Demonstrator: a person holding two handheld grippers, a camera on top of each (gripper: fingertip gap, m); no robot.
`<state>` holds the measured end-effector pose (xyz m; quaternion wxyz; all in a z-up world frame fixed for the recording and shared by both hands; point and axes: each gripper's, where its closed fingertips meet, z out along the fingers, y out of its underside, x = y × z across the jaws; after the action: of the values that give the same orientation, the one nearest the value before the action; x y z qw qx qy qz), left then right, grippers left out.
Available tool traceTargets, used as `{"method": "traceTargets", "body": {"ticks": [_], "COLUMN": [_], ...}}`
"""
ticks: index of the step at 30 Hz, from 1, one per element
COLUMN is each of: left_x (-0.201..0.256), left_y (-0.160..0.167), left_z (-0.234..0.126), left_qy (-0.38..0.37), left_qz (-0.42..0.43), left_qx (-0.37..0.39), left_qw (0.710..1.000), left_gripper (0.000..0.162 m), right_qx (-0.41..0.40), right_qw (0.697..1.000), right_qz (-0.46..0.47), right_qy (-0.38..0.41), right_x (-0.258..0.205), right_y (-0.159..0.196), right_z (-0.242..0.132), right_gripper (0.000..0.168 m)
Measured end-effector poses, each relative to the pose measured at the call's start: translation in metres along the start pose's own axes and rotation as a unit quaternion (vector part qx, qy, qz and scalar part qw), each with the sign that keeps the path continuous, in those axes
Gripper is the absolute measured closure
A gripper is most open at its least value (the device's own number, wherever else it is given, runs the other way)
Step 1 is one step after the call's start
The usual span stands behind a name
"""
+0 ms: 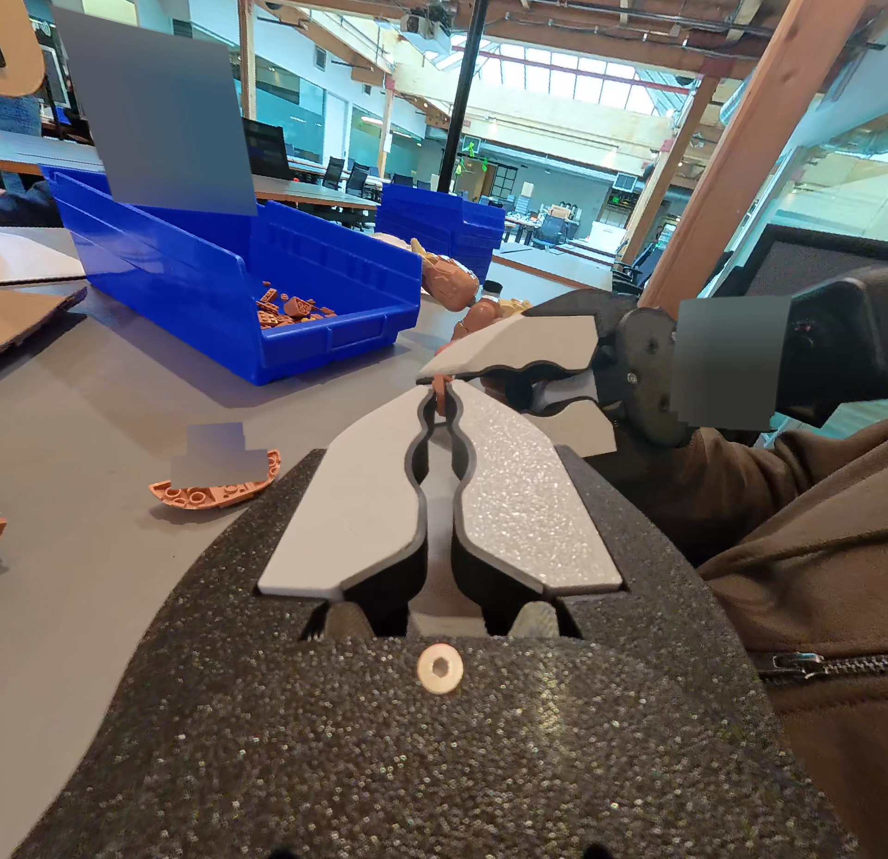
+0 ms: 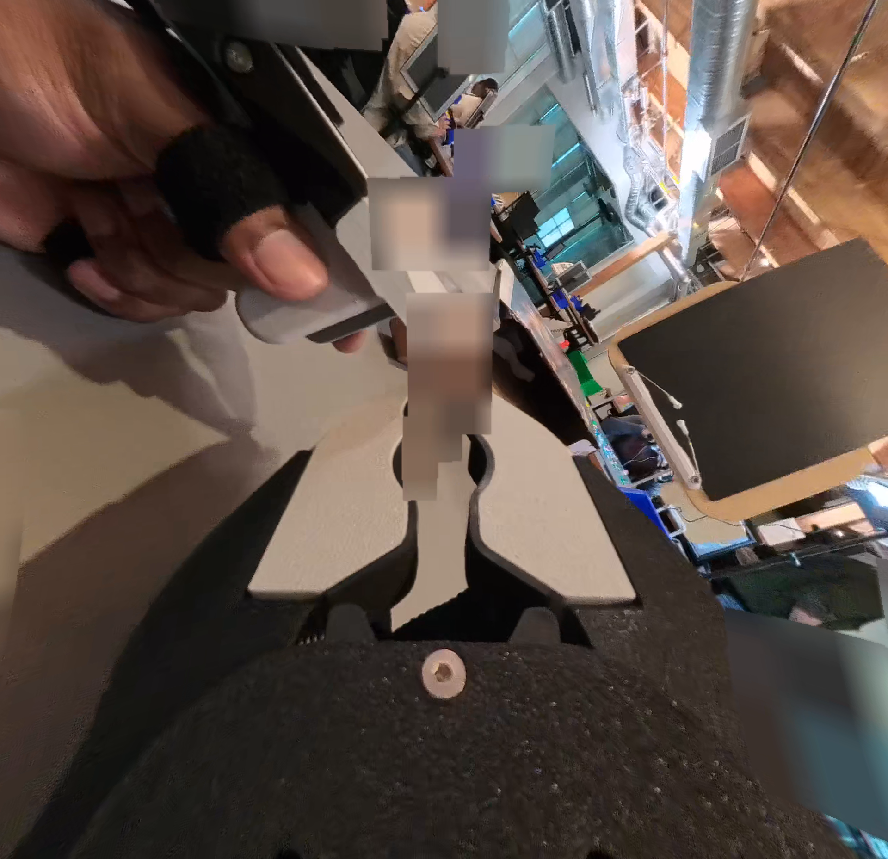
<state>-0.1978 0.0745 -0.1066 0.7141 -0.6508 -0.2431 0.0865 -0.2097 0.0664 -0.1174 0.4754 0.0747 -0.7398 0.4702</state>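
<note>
A: What does the left gripper [image 1: 439, 396] hold?
B: Its fingers pinch a small brown brick piece [image 1: 440, 394] above the grey desk [image 1: 120, 403].
A: And the right gripper [image 1: 432, 372]?
B: Its tips meet that piece too; whether they clamp it, I cannot tell. A blue bin [image 1: 288, 278] of brown bricks [image 1: 290, 309] sits behind.

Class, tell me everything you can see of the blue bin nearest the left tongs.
The blue bin is a long, open-topped tray of glossy plastic with ribbed walls and a lipped front. It sits upright on the grey table, angled away from the camera, ahead and left of the left tongs. A small heap of brown bricks lies in its near end. A blur patch hides part of its back. Nothing grips it.
</note>
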Motion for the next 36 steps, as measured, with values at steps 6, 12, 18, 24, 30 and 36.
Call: {"method": "traceTargets", "body": {"ticks": [6, 12, 18, 24, 30, 36], "left_x": [-0.008, -0.004, -0.005, -0.007, -0.023, -0.036], "left_y": [-0.010, -0.011, -0.011, -0.012, -0.006, -0.010], "left_z": [-0.008, -0.008, -0.009, -0.010, -0.025, -0.038], "left_qy": [-0.011, 0.002, 0.003, -0.001, -0.043, -0.060], "left_qz": [-0.023, -0.017, -0.024, -0.030, -0.003, 0.002], "left_qx": [0.041, 0.044, 0.046, 0.046, 0.008, 0.014], "left_qw": [0.999, 0.999, 0.999, 0.998, 0.999, 0.998], "left_gripper": [0.152, 0.153, 0.154, 0.154, 0.153, 0.153], "right_qx": [-0.036, -0.231, -0.276, -0.163, -0.159, -0.194], "right_qw": [0.998, 0.962, 0.937, 0.975, 0.971, 0.939], "right_qz": [0.015, 0.091, 0.168, 0.146, 0.115, 0.191], "right_qy": [0.040, 0.114, 0.136, 0.038, -0.138, -0.208], "right_x": [0.045, 0.136, 0.150, 0.099, 0.024, 0.012], "right_y": [0.018, 0.124, 0.170, 0.105, 0.076, 0.083], "right_z": [0.002, 0.017, 0.014, 0.021, 0.054, 0.080], "right_gripper": [0.152, 0.151, 0.133, 0.135, 0.135, 0.139]}}
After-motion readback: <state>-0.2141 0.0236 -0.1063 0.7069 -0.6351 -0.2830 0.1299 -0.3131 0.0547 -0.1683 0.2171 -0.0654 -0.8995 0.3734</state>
